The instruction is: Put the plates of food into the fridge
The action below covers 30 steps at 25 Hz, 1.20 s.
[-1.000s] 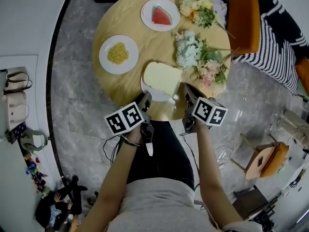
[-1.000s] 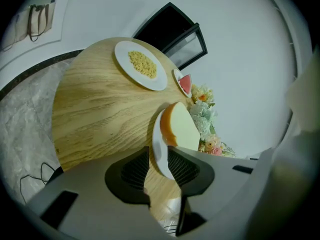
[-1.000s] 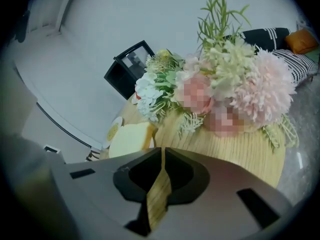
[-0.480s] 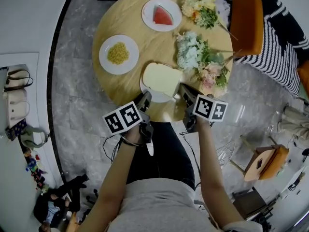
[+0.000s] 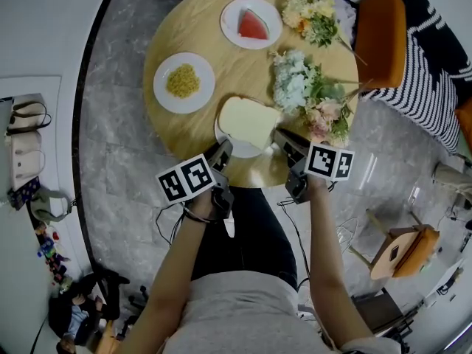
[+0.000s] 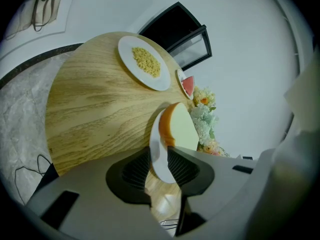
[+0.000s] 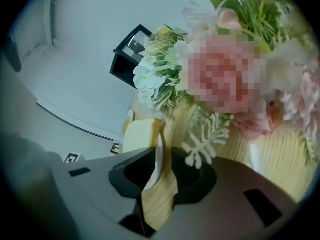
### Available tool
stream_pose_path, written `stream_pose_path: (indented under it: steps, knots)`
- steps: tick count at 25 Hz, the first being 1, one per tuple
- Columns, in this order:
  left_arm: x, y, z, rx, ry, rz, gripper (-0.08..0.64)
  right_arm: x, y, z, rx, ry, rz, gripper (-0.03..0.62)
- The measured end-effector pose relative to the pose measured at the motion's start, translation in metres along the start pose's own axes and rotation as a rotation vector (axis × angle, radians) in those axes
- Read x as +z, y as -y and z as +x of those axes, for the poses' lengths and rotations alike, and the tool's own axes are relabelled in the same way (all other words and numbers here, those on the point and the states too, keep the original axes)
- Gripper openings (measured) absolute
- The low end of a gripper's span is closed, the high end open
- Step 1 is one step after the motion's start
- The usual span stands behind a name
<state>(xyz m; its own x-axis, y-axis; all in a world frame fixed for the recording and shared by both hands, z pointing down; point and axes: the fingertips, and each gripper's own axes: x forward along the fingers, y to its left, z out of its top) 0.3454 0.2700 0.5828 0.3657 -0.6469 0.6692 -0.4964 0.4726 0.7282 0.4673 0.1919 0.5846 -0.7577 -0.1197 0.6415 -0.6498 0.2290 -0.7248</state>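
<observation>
A white plate [image 5: 240,150] with a slice of bread [image 5: 249,120] lies at the near edge of the round wooden table [image 5: 221,65]. My left gripper [image 5: 223,147] is shut on its near-left rim, and my right gripper [image 5: 280,135] is shut on its right rim. The left gripper view has the plate's rim [image 6: 159,149] between the jaws of the left gripper [image 6: 159,156], with the bread [image 6: 182,129] beyond. In the right gripper view, the rim [image 7: 161,154] runs through the right gripper [image 7: 162,166]. Farther back stand a corn plate [image 5: 183,82] and a watermelon plate [image 5: 251,22].
Bunches of artificial flowers [image 5: 310,94] lie on the table's right side, right next to my right gripper. An orange chair [image 5: 376,32] with a striped cloth [image 5: 431,72] stands at the right. Bags [image 5: 26,153] hang at the left wall. Cables trail on the marble floor.
My right gripper has shifted a little closer onto the plate's right rim. The left gripper and the plate have hardly moved.
</observation>
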Motion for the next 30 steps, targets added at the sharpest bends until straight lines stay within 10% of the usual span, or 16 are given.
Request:
stream_pose_path:
  steps: [30]
  knots:
    - [0.005,-0.004,-0.012,-0.032,0.063,-0.050,0.040,-0.026,-0.019,0.004,0.132,0.104,0.245,0.032]
